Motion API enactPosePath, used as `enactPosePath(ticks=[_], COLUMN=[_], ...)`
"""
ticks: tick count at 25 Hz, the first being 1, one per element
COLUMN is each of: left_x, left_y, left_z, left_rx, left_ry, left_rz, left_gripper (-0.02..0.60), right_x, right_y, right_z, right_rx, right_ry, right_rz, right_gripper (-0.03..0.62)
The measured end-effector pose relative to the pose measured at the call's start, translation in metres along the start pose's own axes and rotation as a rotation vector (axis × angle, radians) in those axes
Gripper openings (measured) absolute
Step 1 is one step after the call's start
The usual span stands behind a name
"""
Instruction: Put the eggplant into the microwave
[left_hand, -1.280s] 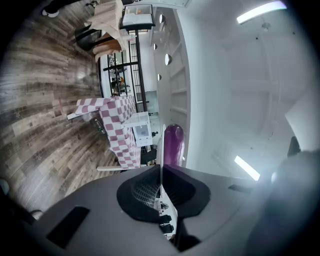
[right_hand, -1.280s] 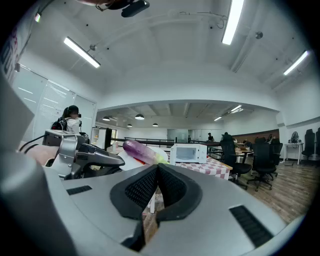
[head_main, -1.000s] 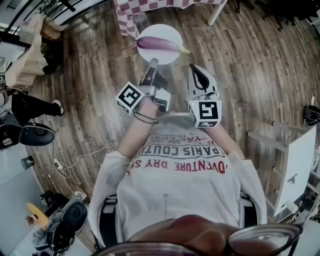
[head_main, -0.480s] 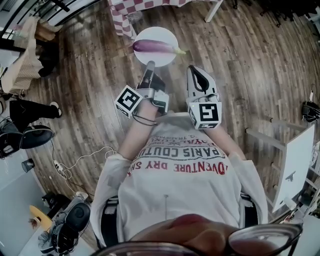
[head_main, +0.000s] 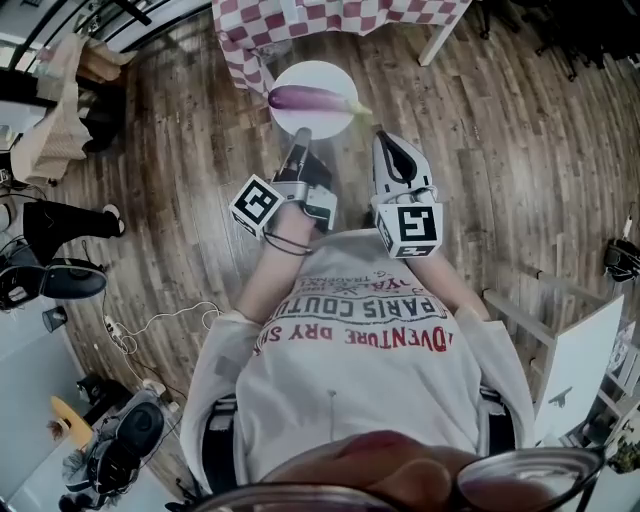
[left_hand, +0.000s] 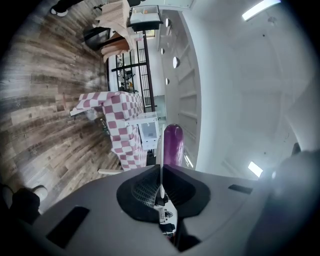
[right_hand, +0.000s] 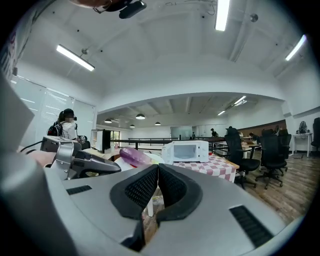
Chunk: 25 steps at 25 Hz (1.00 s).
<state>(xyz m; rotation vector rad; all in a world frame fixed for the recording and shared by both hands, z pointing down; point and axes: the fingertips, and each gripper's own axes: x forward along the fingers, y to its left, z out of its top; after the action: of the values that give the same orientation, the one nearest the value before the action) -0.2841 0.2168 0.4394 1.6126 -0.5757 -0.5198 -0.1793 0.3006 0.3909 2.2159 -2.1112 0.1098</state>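
Wood floor (head_main: 170, 190) underfoot, across the whole head view. Ahead, table (head_main: 300, 15) in red-white check cloth, at the top edge of that view. On the table, white microwave (right_hand: 185, 151), door shut, seen in the right gripper view just past the jaws. Printed shirt (head_main: 360, 340) filling the lower middle of the head view, both forearms stretched forward from it. In the air over the floor, just short of the table edge: white plate (head_main: 325, 68), level, clamped at its near rim by left gripper (head_main: 303, 133). In the left gripper view, plate edge-on, a thin white line pinched between the closed jaws. Across the plate, purple eggplant (head_main: 305, 98), lying flat, stem end toward the head view's right, not in the microwave yet. Just beside the left one, right gripper (right_hand: 157, 167), near the plate's right edge but apparently not touching, pointed at the table. Jaws pressed together, nothing between them.
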Motion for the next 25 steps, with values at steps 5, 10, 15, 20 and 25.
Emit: enactPosePath(ticks=[5, 10, 15, 20, 25], left_x=[0.069, 0.136, 0.196, 0.235, 0.277], left_y=[-0.016, -0.023, -0.029, -0.018, -0.007], left_z=[-0.017, -0.041, -0.067, -0.076, -0.064], left_rx=[0.025, 0.004, -0.005, -0.005, -0.014], left_ry=[-0.035, -0.070, -0.073, -0.076, -0.088], left_rz=[-0.028, -0.022, -0.043, 0.004, 0.034], left_gripper=[0.035, 0.035, 0.035, 0.035, 0.035], right_x=[0.041, 0.072, 0.098, 0.118, 0.147], right_y=[-0.067, -0.137, -0.195, -0.234, -0.260], right_z=[0.017, 0.030, 0.026, 0.015, 0.006], right_rx=[0.045, 0.013, 0.009, 0.015, 0.012], right_ry=[-0.013, -0.020, 0.007, 0.036, 0.065], right_rz=[0.069, 0.094, 0.124, 0.130, 0.133], right_gripper=[0.026, 0.026, 0.026, 0.026, 0.026])
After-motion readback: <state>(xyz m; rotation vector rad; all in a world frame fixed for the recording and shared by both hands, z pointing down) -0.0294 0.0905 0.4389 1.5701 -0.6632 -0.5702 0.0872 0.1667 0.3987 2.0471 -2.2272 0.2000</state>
